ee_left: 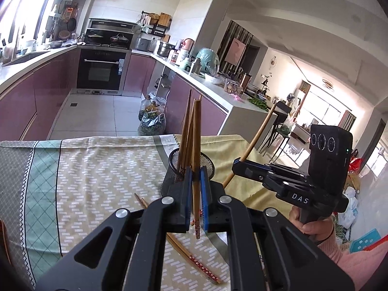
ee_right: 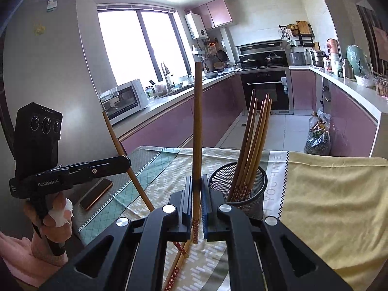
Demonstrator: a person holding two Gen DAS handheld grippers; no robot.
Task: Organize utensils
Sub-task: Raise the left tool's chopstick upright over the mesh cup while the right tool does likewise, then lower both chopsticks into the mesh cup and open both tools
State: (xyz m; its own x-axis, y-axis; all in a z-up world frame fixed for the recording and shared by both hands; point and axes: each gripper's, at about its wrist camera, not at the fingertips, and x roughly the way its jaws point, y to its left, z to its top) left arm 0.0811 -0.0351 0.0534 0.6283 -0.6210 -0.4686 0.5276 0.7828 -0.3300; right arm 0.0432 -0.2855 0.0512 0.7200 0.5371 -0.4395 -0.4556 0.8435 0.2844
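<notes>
Left gripper (ee_left: pixel 196 181): pads pinched on one wooden chopstick (ee_left: pixel 196 145), held upright, patterned end down, right behind the mesh cup (ee_left: pixel 208 162), seemingly lined up for dropping in. Right gripper (ee_right: pixel 196 189): likewise clamped on a second chopstick (ee_right: pixel 197 121), near vertical, just left of the same cup, probably awaiting its turn. Mesh cup on the patterned tablecloth (ee_left: pixel 97 169): several chopsticks standing tilted inside (ee_right: pixel 252 145), patterned ends at the bottom; loose chopsticks (ee_left: pixel 194 257) lying on the cloth below the grippers, uncollected.
</notes>
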